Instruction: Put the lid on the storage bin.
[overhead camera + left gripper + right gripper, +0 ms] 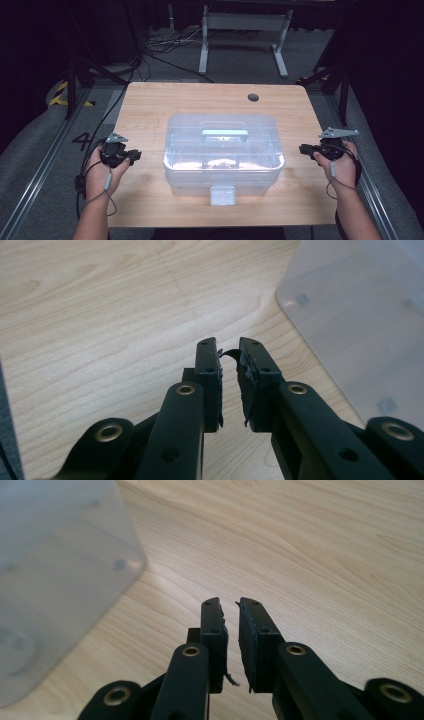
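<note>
The left tongs (pixel 134 156) hover low over the bench (pixel 150 100) near its left edge, held in the person's left hand (pixel 102 170); in the left gripper view the jaws stand nearly together with only a thin gap, clamped on nothing, and a frayed strip of pad lining curls between their tips. Just to their right sits the clear plastic box (pixel 223 150), in the middle of the bench and nearer the front edge, lid on, with a pale handle (pixel 224 133) lying flat on top and a latch (pixel 222 195) hanging at the middle of its front wall. Something pale lies inside, too blurred to name. The box looks light, stiff and smooth, so its walls would likely slip under a pinch; the handle or the latch seems the surer hold. The right tongs (pixel 304 149) hover near the right edge, jaws likewise almost shut on nothing, pointing at the box's side.
</note>
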